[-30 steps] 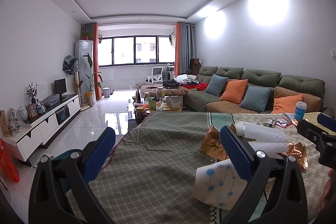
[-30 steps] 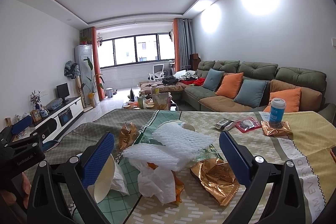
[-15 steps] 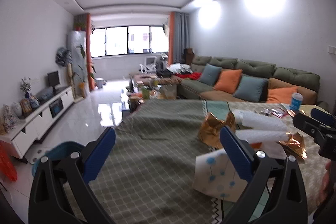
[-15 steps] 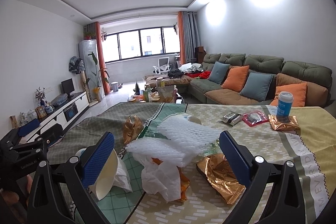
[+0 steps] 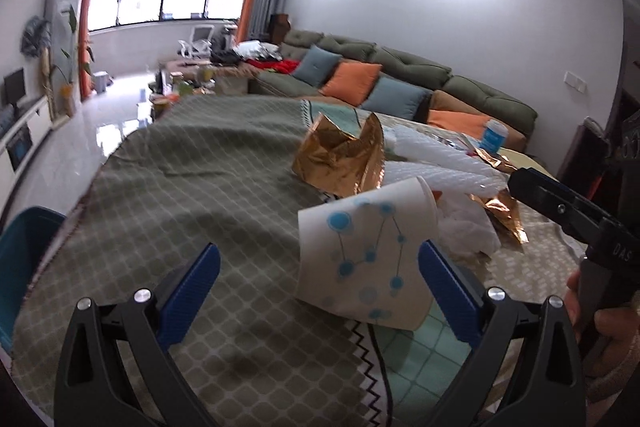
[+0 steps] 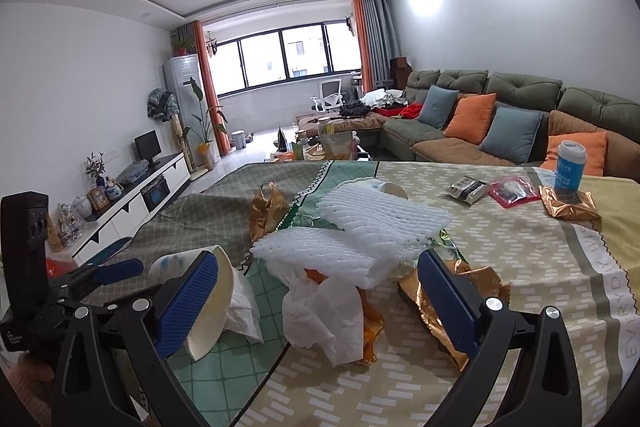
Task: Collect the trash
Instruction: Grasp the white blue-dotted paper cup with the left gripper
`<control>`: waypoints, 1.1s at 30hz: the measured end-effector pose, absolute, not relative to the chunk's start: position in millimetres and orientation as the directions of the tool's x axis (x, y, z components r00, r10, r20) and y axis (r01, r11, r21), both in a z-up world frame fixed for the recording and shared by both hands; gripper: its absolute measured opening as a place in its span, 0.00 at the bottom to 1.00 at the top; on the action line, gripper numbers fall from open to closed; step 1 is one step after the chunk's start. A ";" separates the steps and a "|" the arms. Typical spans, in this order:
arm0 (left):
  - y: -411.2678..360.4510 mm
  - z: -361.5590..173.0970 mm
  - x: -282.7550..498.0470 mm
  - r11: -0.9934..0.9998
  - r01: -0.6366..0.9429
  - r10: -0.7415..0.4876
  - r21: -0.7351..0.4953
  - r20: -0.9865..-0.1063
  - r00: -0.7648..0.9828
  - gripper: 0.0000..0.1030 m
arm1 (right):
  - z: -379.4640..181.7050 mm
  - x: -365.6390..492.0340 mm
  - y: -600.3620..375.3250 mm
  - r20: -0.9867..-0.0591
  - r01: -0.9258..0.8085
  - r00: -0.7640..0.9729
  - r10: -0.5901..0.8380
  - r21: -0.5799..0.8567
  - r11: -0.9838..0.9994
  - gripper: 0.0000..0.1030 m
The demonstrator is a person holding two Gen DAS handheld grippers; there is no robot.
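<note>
Trash lies piled on the cloth-covered table (image 5: pixel 208 187). A white paper cup (image 5: pixel 360 259) with blue dots lies on its side between the fingers of my open left gripper (image 5: pixel 320 283), nearer the right finger and not pinched. Behind it are a crumpled gold wrapper (image 5: pixel 340 155) and white foam nets (image 5: pixel 436 159). My right gripper (image 6: pixel 318 303) is open over a white tissue (image 6: pixel 320 315), under the foam nets (image 6: pixel 344 255). A gold wrapper (image 6: pixel 440 291) lies by its right finger, the paper cup (image 6: pixel 208 299) by its left.
A blue-labelled cup (image 6: pixel 570 167), a dark packet (image 6: pixel 466 189), a red packet (image 6: pixel 512 189) and a gold packet (image 6: pixel 568 205) sit at the table's far right. A blue bin (image 5: pixel 24 251) stands off the table's left edge. Sofa and coffee table lie beyond.
My left gripper has tilted down and come closer to the paper cup, which now sits between its fingers. The right gripper has edged forward over the pile.
</note>
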State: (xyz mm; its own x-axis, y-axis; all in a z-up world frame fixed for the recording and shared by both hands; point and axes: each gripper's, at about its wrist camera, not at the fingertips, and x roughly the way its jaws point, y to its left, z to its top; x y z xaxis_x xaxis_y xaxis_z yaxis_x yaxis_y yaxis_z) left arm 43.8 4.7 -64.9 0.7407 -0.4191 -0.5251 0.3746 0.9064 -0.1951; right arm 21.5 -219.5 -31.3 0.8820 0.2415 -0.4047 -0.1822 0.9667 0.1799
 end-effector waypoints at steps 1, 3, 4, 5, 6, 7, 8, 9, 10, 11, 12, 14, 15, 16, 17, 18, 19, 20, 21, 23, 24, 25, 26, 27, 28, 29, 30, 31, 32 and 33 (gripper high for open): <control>7.5 -65.3 43.2 0.899 0.384 -0.435 -0.211 -0.533 0.726 0.96 | -32.3 22.8 -221.2 -0.409 -0.181 0.880 0.244 0.185 0.966 0.96; 7.7 -67.7 45.3 0.884 0.406 -0.464 -0.232 -0.540 0.702 0.96 | -33.9 23.8 -223.2 -0.416 -0.178 0.876 0.245 0.196 0.964 0.96; 6.3 -68.2 47.0 0.877 0.416 -0.477 -0.240 -0.543 0.691 0.93 | -34.8 24.5 -223.7 -0.419 -0.176 0.874 0.246 0.198 0.964 0.97; 5.1 -68.1 47.9 0.872 0.424 -0.486 -0.245 -0.545 0.684 0.90 | -35.5 24.6 -223.6 -0.422 -0.177 0.872 0.248 0.201 0.964 0.97; 3.3 -68.6 48.7 0.861 0.440 -0.503 -0.255 -0.547 0.669 0.88 | -36.1 25.4 -223.6 -0.425 -0.177 0.870 0.249 0.201 0.963 0.96; 4.2 -68.4 47.8 0.851 0.451 -0.520 -0.267 -0.549 0.654 0.82 | -36.6 25.8 -223.6 -0.427 -0.179 0.869 0.251 0.202 0.963 0.96; 2.9 -69.0 48.5 0.841 0.463 -0.535 -0.280 -0.552 0.640 0.76 | -37.3 27.2 -224.6 -0.430 -0.181 0.867 0.253 0.202 0.963 0.97; 2.2 -69.4 48.5 0.835 0.470 -0.545 -0.286 -0.554 0.630 0.74 | -38.0 28.1 -225.8 -0.432 -0.182 0.865 0.255 0.202 0.962 0.96; 0.7 -70.1 48.8 0.830 0.478 -0.551 -0.288 -0.555 0.623 0.68 | -38.5 28.7 -226.0 -0.434 -0.186 0.863 0.259 0.204 0.961 0.96; -1.5 -71.0 50.0 0.829 0.481 -0.551 -0.285 -0.558 0.620 0.62 | -39.3 29.7 -226.9 -0.436 -0.192 0.860 0.266 0.206 0.960 0.96; -3.1 -71.7 50.4 0.832 0.480 -0.547 -0.279 -0.563 0.620 0.60 | -39.5 29.9 -226.8 -0.438 -0.197 0.857 0.271 0.207 0.958 0.96; -4.8 -72.7 52.3 0.836 0.477 -0.540 -0.272 -0.568 0.621 0.51 | -41.1 31.1 -227.3 -0.446 -0.206 0.849 0.283 0.212 0.955 0.96; -3.8 -72.6 52.3 0.835 0.476 -0.542 -0.276 -0.566 0.622 0.48 | -42.7 32.4 -227.3 -0.452 -0.209 0.844 0.288 0.217 0.953 0.96; -2.0 -71.6 51.9 0.833 0.476 -0.545 -0.282 -0.565 0.620 0.42 | -44.2 33.7 -228.3 -0.460 -0.211 0.838 0.294 0.224 0.952 0.94; -0.8 -71.4 52.3 0.831 0.476 -0.549 -0.288 -0.564 0.617 0.37 | -46.0 35.0 -229.2 -0.467 -0.211 0.832 0.298 0.229 0.950 0.93; 0.3 -71.1 52.8 0.830 0.475 -0.551 -0.293 -0.564 0.615 0.35 | -47.7 35.5 -230.1 -0.476 -0.210 0.826 0.303 0.239 0.948 0.90; 1.8 -70.7 52.6 0.829 0.473 -0.553 -0.298 -0.563 0.614 0.33 | -49.6 37.1 -231.5 -0.484 -0.209 0.819 0.309 0.249 0.946 0.86; 2.9 -70.0 52.1 0.828 0.472 -0.554 -0.301 -0.561 0.615 0.32 | -51.4 38.3 -232.3 -0.491 -0.208 0.813 0.314 0.258 0.943 0.84; 3.7 -69.3 51.2 0.829 0.471 -0.554 -0.301 -0.559 0.617 0.31 | -53.5 40.4 -233.6 -0.503 -0.203 0.805 0.315 0.266 0.942 0.80; 4.2 -67.5 49.5 0.833 0.467 -0.548 -0.296 -0.556 0.626 0.26 | -57.6 42.8 -233.0 -0.523 -0.195 0.792 0.315 0.273 0.942 0.76; 4.2 -65.9 48.3 0.837 0.465 -0.542 -0.289 -0.553 0.632 0.25 | -58.9 43.7 -233.5 -0.530 -0.196 0.785 0.321 0.279 0.940 0.71; 4.8 -64.5 47.0 0.837 0.466 -0.542 -0.286 -0.550 0.636 0.24 | -60.5 44.8 -234.2 -0.536 -0.198 0.778 0.328 0.286 0.938 0.66; 5.4 -63.2 45.9 0.838 0.466 -0.540 -0.283 -0.547 0.639 0.24 | -62.3 46.3 -234.3 -0.546 -0.200 0.768 0.335 0.293 0.935 0.64; 5.9 -61.6 44.5 0.842 0.463 -0.534 -0.276 -0.545 0.646 0.23 | -64.2 47.3 -234.8 -0.552 -0.201 0.761 0.340 0.298 0.933 0.58; 6.4 -60.6 43.5 0.845 0.462 -0.530 -0.271 -0.545 0.650 0.23 | -65.5 47.5 -234.6 -0.557 -0.203 0.755 0.347 0.305 0.930 0.50; 6.8 -59.9 43.1 0.847 0.459 -0.526 -0.267 -0.545 0.653 0.23 | -66.9 48.3 -235.1 -0.561 -0.207 0.747 0.358 0.315 0.926 0.45; 7.9 -58.8 42.4 0.850 0.455 -0.522 -0.265 -0.546 0.656 0.23 | -68.0 48.6 -234.8 -0.563 -0.212 0.741 0.366 0.321 0.923 0.37; 9.0 -58.2 42.1 0.851 0.453 -0.520 -0.265 -0.545 0.658 0.23 | -68.6 48.6 -234.5 -0.564 -0.218 0.736 0.375 0.327 0.920 0.27; 10.1 -57.4 41.5 0.853 0.449 -0.517 -0.265 -0.544 0.661 0.23 | -68.3 47.4 -233.6 -0.562 -0.225 0.733 0.383 0.331 0.916 0.20; 11.8 -56.2 40.6 0.856 0.444 -0.513 -0.265 -0.543 0.665 0.23 | -68.2 47.5 -233.3 -0.561 -0.233 0.729 0.392 0.335 0.913 0.07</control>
